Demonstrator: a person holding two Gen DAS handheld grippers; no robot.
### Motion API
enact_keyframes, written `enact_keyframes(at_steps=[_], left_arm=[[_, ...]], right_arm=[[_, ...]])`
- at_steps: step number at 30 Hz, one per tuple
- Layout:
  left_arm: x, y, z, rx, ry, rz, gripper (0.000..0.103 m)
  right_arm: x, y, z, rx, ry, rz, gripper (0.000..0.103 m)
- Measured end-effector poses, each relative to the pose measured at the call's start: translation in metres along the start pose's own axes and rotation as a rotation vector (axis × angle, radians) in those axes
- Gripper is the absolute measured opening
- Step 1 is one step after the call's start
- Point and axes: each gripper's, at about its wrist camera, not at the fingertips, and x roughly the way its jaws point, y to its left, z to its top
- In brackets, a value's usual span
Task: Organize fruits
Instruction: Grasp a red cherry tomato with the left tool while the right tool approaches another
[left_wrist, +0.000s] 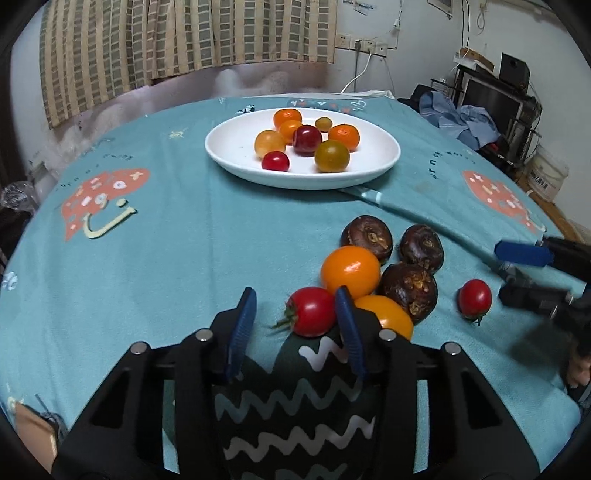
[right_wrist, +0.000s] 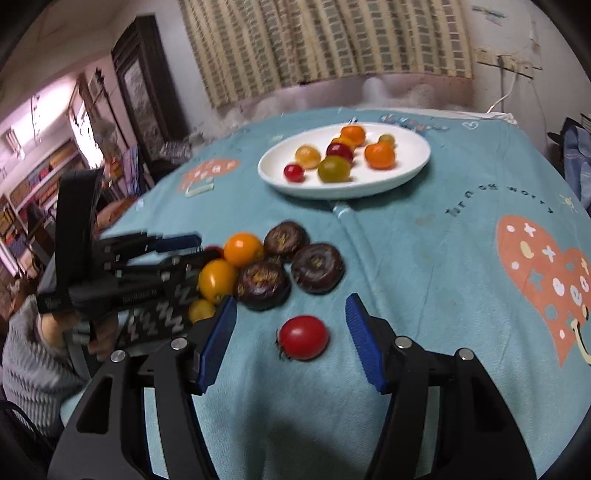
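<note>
Left wrist view: the left gripper (left_wrist: 295, 314) is pointing down at the near edge of the tabletop, which is covered by a teal cloth (left_wrist: 166, 240). A red tomato (left_wrist: 312, 311) is lying between its two blue pads, right up against the right-hand pad, with a clear gap to the left-hand one. The jaws are standing partly apart and are not clamping the tomato (its green stem is pointing left, across the opening). Just past it, an orange tomato (left_wrist: 351, 271), a yellow tomato (left_wrist: 386, 314) and three dark water chestnuts (left_wrist: 408, 288) are crowding together, touching. Toward the far edge a white plate (left_wrist: 229, 151) is carrying eight small fruits. At the right edge of the table, the right gripper (left_wrist: 517, 273) is reaching in near a second red tomato (left_wrist: 474, 297).

Right wrist view: the right gripper (right_wrist: 291, 332) is aiming down at that second tomato (right_wrist: 303, 337), which is lying alone on the cloth, centred between the pads and touching neither. The jaws are standing wide apart, holding nothing. The tomato's stem is pointing toward the near left. The left gripper (right_wrist: 199, 247) is working at the left, beside the cluster. The plate (right_wrist: 406, 173) is lying straight ahead, well beyond. Each hand is nearest its own red tomato, so each probably needs only to close.
</note>
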Motion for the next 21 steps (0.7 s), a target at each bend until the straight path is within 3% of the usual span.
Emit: enact_keyframes(at_steps=[9, 15, 18, 21], left_arm=[[0.003, 0.008, -0.003, 0.053, 0.05, -0.104, 0.046], [-0.001, -0.01, -0.008, 0.207, 0.036, -0.053, 0.043], [0.0, -0.016, -0.01, 0.258, 0.036, -0.075, 0.034], [0.0, -0.019, -0.01, 0.295, 0.03, -0.086, 0.033]], right_arm=[[0.001, 0.007, -0.015, -0.098, 0.098, -0.014, 0.06], [0.008, 0.004, -0.015, -0.112, 0.141, 0.001, 0.057], [0.014, 0.01, -0.013, -0.144, 0.151, -0.007, 0.054], [0.018, 0.008, -0.01, -0.148, 0.155, -0.016, 0.054]])
